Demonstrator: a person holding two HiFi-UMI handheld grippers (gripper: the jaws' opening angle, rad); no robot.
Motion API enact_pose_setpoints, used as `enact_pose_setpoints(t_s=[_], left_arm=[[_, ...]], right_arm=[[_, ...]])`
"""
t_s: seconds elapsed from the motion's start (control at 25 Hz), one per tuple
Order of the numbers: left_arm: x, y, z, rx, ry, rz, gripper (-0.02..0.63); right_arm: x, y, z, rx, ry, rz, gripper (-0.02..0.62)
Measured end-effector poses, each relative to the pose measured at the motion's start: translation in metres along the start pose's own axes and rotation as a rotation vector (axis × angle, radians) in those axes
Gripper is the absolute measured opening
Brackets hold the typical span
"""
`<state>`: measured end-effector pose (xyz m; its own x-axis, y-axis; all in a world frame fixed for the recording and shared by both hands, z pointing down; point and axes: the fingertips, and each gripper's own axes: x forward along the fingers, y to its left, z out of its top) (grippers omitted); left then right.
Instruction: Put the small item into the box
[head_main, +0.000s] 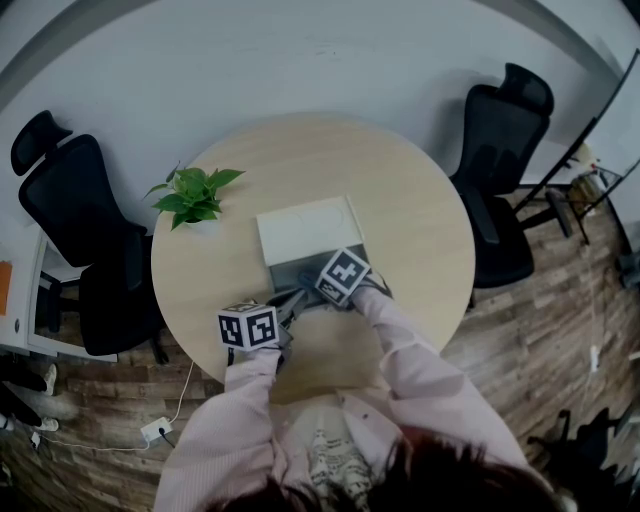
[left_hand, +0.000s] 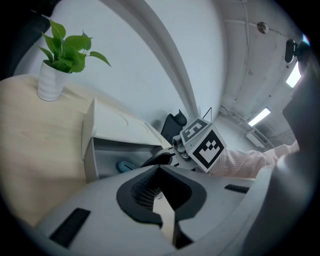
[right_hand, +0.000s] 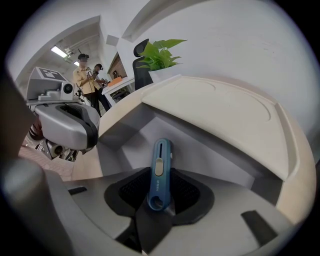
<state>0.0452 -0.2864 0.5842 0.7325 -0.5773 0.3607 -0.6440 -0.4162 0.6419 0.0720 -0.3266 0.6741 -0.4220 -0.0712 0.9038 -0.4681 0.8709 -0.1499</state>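
**Blue item held over the open box**

Nearest the person, at 6 o'clock of the round table, 2 pink sleeves run out to the 2 grippers. The left gripper sits at about 7 o'clock. Its jaws stand a narrow slit apart with nothing in them (only tabletop shows through the gap).

Just beyond, the right gripper has its jaws pressed on the near end of the small blue item, a slim piece with a slider. The item's far end points into the grey inside of the box at the table's centre. Whether it touches the box floor I cannot tell.

The white lid lies open toward 12 o'clock. Farther out, a potted plant stands at the 10 o'clock edge. Past the table are a black office chair at 9 o'clock and a second chair at 2 o'clock.
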Motion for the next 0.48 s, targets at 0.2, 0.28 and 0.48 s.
enact_pose_setpoints(t_s=[0.2, 0.28, 0.48], left_arm=[[0.0001, 0.0004, 0.0001, -0.006, -0.001, -0.003, 0.011], [0.0002, -0.0002, 0.0002, -0.007, -0.002, -0.006, 0.011], [-0.0003, -0.0006, 0.0007, -0.009, -0.004, -0.012, 0.011]], right_arm=[[0.0005, -0.0006, -0.0001, -0.003, 0.005, -0.010, 0.129], [0.0007, -0.0007, -0.0004, -0.007, 0.005, -0.015, 0.130], [0.0006, -0.0005, -0.0003, -0.019, 0.014, -0.043, 0.132]])
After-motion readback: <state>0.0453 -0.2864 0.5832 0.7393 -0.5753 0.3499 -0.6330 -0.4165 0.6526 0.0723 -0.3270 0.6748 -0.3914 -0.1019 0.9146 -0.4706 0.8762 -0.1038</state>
